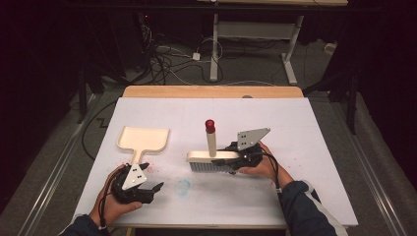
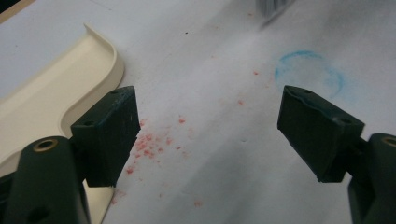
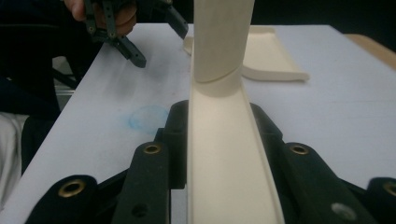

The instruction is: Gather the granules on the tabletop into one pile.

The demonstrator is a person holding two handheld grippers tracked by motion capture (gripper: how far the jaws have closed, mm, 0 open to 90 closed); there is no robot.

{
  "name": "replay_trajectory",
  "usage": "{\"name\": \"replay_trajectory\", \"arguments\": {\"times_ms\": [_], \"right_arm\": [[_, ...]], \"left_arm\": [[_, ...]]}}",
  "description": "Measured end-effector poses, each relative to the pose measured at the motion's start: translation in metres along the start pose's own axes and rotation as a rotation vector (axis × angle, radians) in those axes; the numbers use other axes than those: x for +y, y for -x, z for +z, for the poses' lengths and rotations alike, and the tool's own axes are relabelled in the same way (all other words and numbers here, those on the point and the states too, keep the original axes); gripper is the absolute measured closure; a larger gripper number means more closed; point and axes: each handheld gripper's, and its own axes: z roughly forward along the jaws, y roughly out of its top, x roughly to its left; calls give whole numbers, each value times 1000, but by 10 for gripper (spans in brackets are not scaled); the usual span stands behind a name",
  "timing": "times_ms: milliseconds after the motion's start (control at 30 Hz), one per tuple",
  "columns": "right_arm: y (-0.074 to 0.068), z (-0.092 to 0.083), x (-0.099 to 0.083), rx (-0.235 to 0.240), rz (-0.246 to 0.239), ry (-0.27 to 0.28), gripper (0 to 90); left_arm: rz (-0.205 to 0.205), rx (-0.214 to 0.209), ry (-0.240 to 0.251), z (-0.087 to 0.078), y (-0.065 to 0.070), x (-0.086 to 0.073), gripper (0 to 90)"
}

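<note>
Cream plastic brush point(image 1: 211, 157), bristles down on the white tabletop point(image 1: 295, 191) a little right of its middle, is clamped by its back in the right gripper point(image 1: 235, 160); in the right gripper view the jaws press tight on both sides of the brush back point(image 3: 224, 168), and its red-capped handle point(image 1: 210, 135) stands upright. Pink crumbs point(image 2: 149, 144) lie scattered toward the near left of the tabletop, none of them yet in the cream dustpan point(image 1: 143, 139), which lies flat just beyond them with its handle pointing to the near edge. The left gripper point(image 1: 142, 189) hovers over the crumbs beside the dustpan handle, jaws wide apart and holding nothing. A faint blue ring point(image 1: 183, 187) marks the tabletop between the two grippers. Judging from this, the brush is in hand but the sweeping looks barely begun: the dustpan has yet to be gripped and the crumbs brushed into it
</note>
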Motion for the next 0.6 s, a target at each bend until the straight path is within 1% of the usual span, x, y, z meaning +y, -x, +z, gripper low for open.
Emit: {"name": "replay_trajectory", "arguments": {"times_ms": [33, 67, 100, 133, 167, 200, 267, 300, 367, 400, 433, 533, 567, 600], "right_arm": [[-3, -5, 3, -16, -4, 7, 674], [-7, -11, 6, -46, -1, 13, 674], [-10, -17, 9, -65, 2, 24, 674], [-14, -24, 12, -71, 2, 39, 674], [-18, -31, 14, -94, 8, 41, 674], [-22, -38, 17, -124, 12, 33, 674], [-30, -52, 21, -150, 16, 18, 674], [-34, -59, 22, -180, 24, 7, 674], [-43, -73, 21, -212, 51, -6, 674], [-47, -79, 21, -233, 66, -15, 673], [-52, -85, 20, -263, 80, -25, 674], [-64, -102, 16, -322, 120, -64, 673], [-67, -107, 14, -338, 143, -66, 673], [-70, -112, 12, -337, 161, -73, 673]], "left_arm": [[-1, 1, 1, 0, 0, 0, 202], [10, 9, 4, 0, 0, 0, 202], [12, 12, 4, 0, 0, 1, 202], [13, 13, 4, -1, 0, 1, 202], [16, 17, 5, -1, 0, 1, 202], [17, 23, 10, -1, 0, 2, 202], [14, 26, 8, -3, 0, 2, 202], [16, 31, 9, -4, 0, 2, 201], [16, 42, 15, -5, -1, 2, 201], [20, 45, 16, -6, -2, 2, 201], [23, 49, 17, -6, -2, 2, 201], [26, 53, 23, -8, -3, 2, 201], [28, 56, 23, -8, -3, 2, 201], [27, 56, 25, -8, -3, 3, 201]]}}
